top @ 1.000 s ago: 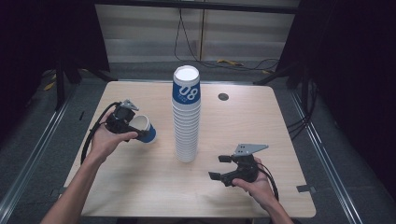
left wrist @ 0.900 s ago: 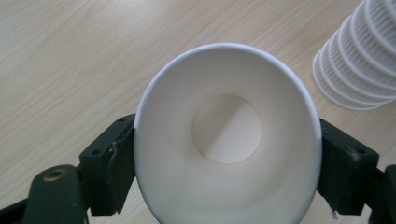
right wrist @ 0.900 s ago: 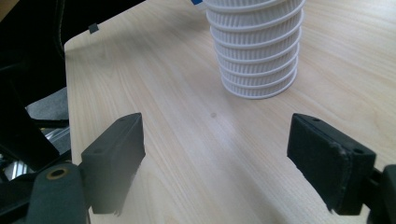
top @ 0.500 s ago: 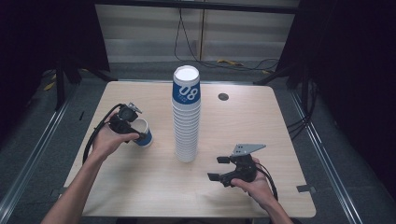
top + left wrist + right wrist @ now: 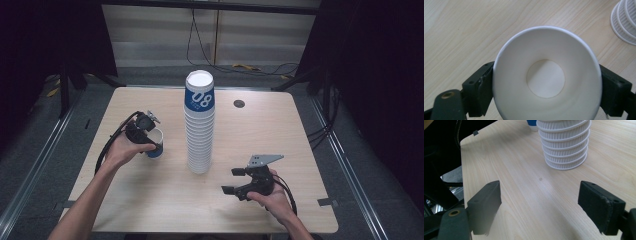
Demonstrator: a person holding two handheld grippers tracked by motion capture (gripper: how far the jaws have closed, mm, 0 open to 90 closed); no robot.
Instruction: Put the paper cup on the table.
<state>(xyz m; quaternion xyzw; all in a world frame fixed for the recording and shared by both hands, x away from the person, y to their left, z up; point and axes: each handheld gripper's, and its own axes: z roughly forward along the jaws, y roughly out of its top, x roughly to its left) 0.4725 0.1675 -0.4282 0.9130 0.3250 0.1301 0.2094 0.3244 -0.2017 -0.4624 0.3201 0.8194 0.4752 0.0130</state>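
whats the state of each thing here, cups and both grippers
single cup: upright, empty, clamped by the left gripper
cup stack: upside down, nested, standing on the table
left gripper: shut on the single cup
right gripper: open, nothing between its jaws

There's one marking to read here: a big white "08" on the blue band of the top cup (image 5: 199, 97), which crowns the tall stack of cups (image 5: 199, 135) mid-table. Smaller white print sits just under those digits, too fine to make out. Nothing else carries lettering.
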